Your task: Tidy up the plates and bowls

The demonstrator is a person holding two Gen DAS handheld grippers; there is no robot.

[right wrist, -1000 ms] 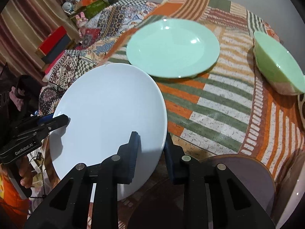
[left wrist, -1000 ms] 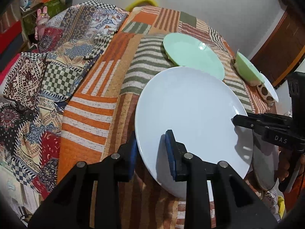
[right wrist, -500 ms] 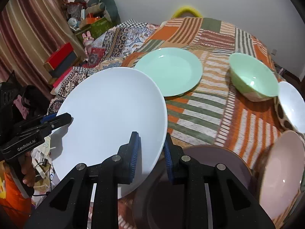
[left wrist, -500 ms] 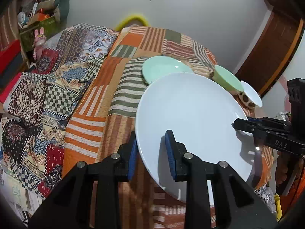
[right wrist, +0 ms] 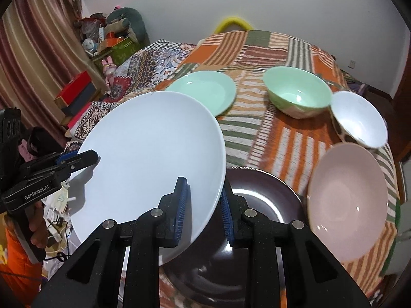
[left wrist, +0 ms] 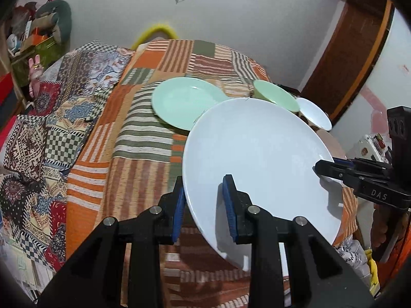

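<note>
Left wrist view: our left tool (left wrist: 203,205) was clamped on the near rim of the white plate (left wrist: 257,154), held tilted above the table (left wrist: 143,159). The right tool (left wrist: 321,169) gripped its opposite rim. Beyond lay the green plate (left wrist: 179,100), w/ a green bowl (left wrist: 274,93) & white bowl (left wrist: 313,113) mostly hidden behind the plate.

Right wrist view: our right tool (right wrist: 203,205) was pinched on the white plate's (right wrist: 149,154) edge; left tool (right wrist: 87,157) across. Only here we saw the dark plate (right wrist: 264,200) under the tool, a pink bowl (right wrist: 346,200), plus full green bowl (right wrist: 298,92), white bowl (right wrist: 359,118) & green plate (right wrist: 205,89).
</note>
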